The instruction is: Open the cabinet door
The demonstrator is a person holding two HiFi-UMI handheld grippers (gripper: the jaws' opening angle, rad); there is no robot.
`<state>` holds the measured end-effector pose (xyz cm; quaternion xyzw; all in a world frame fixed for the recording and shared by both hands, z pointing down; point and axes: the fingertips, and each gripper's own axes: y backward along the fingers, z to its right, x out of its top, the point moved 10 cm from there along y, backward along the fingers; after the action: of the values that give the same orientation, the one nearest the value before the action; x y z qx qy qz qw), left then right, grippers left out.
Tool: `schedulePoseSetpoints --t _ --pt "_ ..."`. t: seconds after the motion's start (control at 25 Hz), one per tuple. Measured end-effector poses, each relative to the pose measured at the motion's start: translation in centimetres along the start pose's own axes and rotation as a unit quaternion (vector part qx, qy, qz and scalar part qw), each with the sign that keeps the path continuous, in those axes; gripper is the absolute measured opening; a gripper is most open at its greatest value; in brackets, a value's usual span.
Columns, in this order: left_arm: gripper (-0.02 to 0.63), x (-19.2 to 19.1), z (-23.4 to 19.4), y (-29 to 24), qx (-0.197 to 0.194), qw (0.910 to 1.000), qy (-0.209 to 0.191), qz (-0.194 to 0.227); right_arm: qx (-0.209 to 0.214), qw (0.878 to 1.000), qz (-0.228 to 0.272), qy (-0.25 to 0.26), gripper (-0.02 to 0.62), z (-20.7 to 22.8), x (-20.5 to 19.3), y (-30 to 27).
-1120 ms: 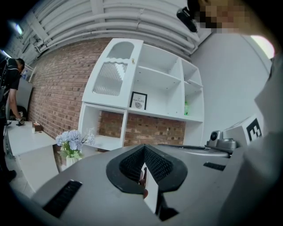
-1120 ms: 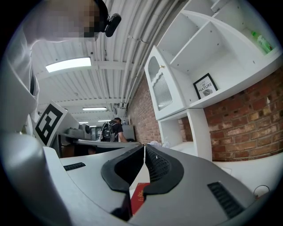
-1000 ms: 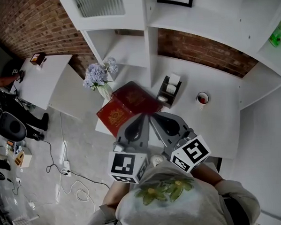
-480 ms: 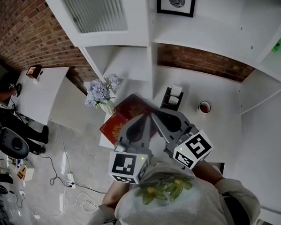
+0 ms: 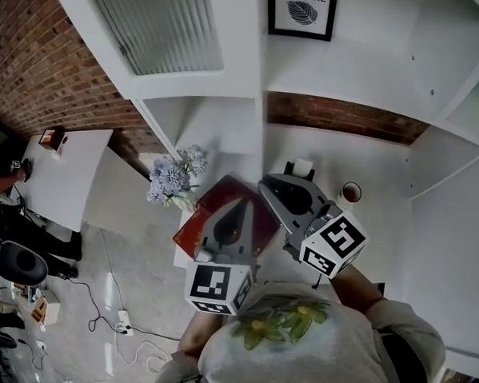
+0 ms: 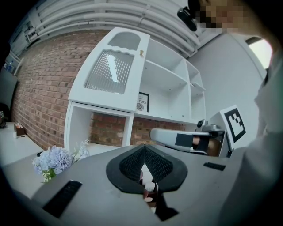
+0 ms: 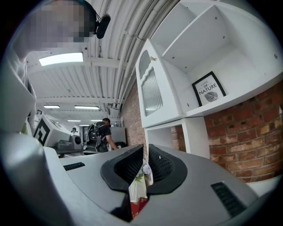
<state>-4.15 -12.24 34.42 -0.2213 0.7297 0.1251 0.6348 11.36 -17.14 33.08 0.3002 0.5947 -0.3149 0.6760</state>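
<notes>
The white cabinet door (image 5: 167, 30) with ribbed glass hangs shut on the upper left of the shelf unit. The left gripper view shows the same door (image 6: 110, 70) with a small knob (image 6: 142, 53) at its upper right corner. The door (image 7: 152, 90) also shows in the right gripper view, high and ahead. My left gripper (image 5: 246, 204) is shut with nothing in it, held low over a red box (image 5: 216, 212). Beside it my right gripper (image 5: 263, 181) is also shut with nothing held, a little higher and well below the door.
A vase of pale blue flowers (image 5: 175, 178) stands left of the red box. On the white counter (image 5: 374, 156) are a black cup holder (image 5: 302, 169) and a mug (image 5: 351, 192). A framed print (image 5: 303, 7) sits on the open shelf. A white table (image 5: 63, 180) and a person (image 5: 6, 171) are at far left.
Both grippers have risen toward the shelf unit, the right one further up and to the right. The view has tilted up, so more of the cabinet door shows.
</notes>
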Motion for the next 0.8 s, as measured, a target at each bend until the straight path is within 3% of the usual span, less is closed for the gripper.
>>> schedulePoseSetpoints --t 0.8 --pt "0.011 0.4 -2.8 -1.1 0.001 0.9996 0.029 0.005 -0.05 0.998 0.028 0.031 0.028 5.1 4.2 -4.2"
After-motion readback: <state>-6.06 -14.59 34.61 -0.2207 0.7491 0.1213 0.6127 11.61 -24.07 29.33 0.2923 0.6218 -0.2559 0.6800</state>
